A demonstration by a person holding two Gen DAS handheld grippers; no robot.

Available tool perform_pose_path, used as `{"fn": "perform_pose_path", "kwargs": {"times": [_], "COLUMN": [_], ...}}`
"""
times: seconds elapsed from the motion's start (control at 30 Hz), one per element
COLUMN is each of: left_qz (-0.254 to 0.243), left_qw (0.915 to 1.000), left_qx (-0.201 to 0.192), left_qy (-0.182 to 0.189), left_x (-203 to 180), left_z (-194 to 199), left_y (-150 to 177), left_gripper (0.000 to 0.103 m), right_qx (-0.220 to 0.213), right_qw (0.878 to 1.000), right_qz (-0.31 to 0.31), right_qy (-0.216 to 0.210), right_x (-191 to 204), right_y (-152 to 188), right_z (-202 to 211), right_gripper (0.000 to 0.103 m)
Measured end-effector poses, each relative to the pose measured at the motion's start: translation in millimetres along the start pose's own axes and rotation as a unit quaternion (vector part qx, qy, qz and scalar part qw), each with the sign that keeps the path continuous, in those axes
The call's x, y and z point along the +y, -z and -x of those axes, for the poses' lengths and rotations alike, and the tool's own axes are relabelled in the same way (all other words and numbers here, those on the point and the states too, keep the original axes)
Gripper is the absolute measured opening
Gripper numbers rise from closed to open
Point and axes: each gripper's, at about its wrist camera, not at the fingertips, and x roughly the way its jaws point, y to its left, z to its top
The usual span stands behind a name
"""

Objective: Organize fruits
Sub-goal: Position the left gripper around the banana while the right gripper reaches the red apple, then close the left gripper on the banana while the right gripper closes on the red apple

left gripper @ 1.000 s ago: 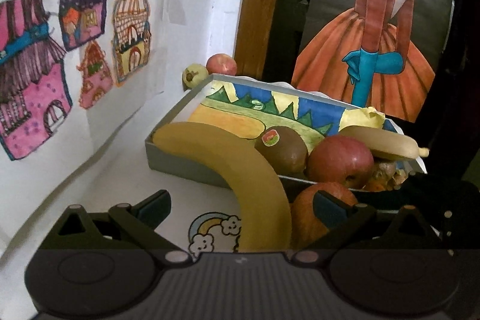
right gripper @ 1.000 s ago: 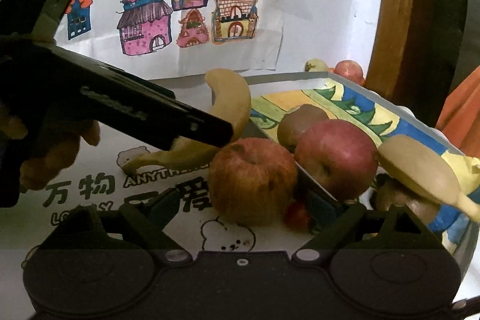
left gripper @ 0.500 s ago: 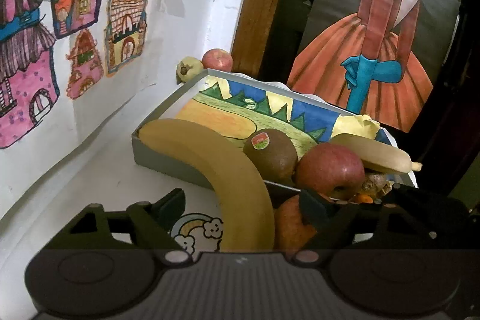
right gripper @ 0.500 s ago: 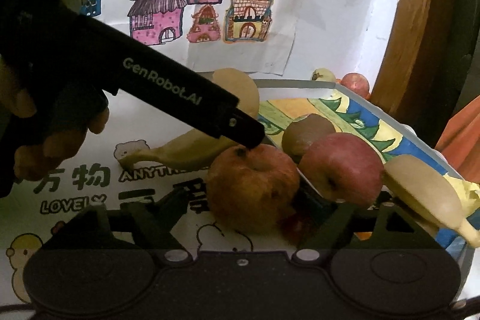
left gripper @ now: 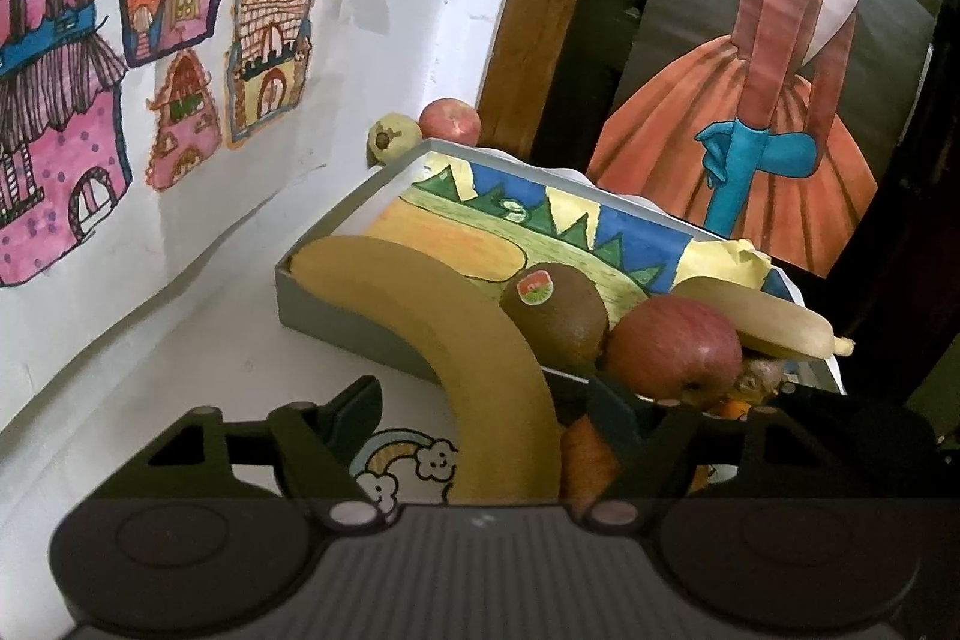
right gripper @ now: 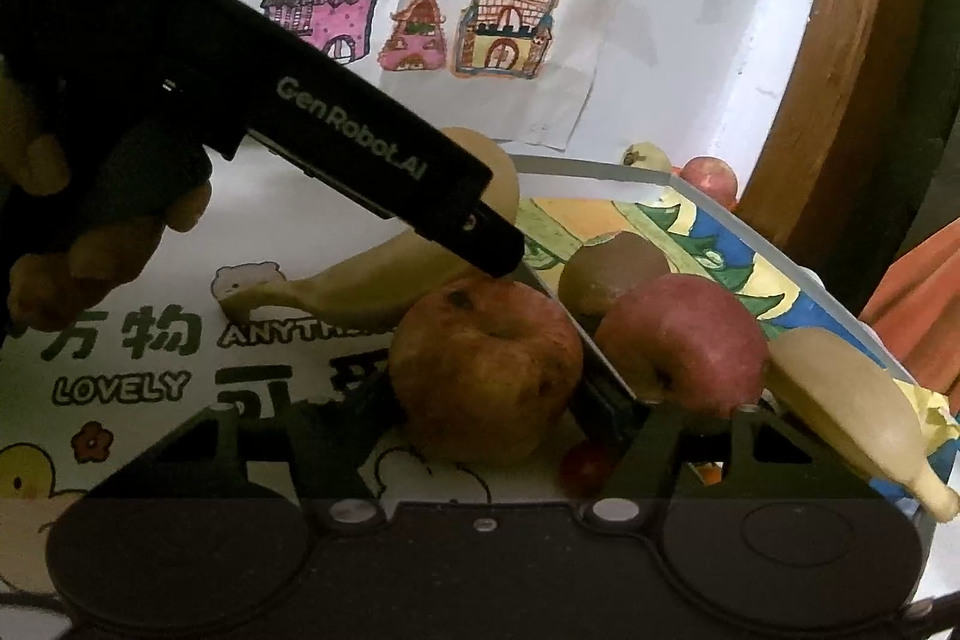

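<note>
Low in the left wrist frame, the left gripper [left gripper: 480,400] straddles a banana [left gripper: 456,340], fingers apart, at a grey tray [left gripper: 336,316]. At the right wrist frame's centre, the right gripper [right gripper: 486,418] stands spread around an orange-red apple [right gripper: 486,370], beside the tray holding a kiwi [right gripper: 612,268] and red apple [right gripper: 684,346].

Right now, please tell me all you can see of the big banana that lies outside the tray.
The banana is large, dull yellow, smooth and strongly curved. It lies on the printed table cover in front of the grey tray. Its blunt end rises over the tray's corner; its stem points away from the tray. The left claw stands open around its middle. An orange-red apple sits beside it.
</note>
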Motion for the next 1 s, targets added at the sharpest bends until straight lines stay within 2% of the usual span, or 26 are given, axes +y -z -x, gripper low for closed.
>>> {"fn": "perform_pose_path", "kwargs": {"times": [0.43,0.87,1.0], "left_qz": [-0.011,-0.017,-0.016], "left_qw": [0.9990,0.9984,0.9985], "left_qx": [0.043,0.050,0.050], "left_qy": [-0.004,-0.017,-0.013], "left_x": [-6,-3,-4], "left_z": [-23,-27,-26], "left_y": [8,8,8], "left_gripper": [0.071,0.064,0.057], "right_qx": [0.004,0.004,0.004], "right_qw": [0.999,0.999,0.999], "right_qz": [0.020,0.011,-0.001], "right_qy": [-0.025,-0.039,-0.048], "right_x": [11,8,5], "right_y": [11,8,7], "right_z": [24,11,8], "right_gripper": [0.068,0.070,0.069]}}
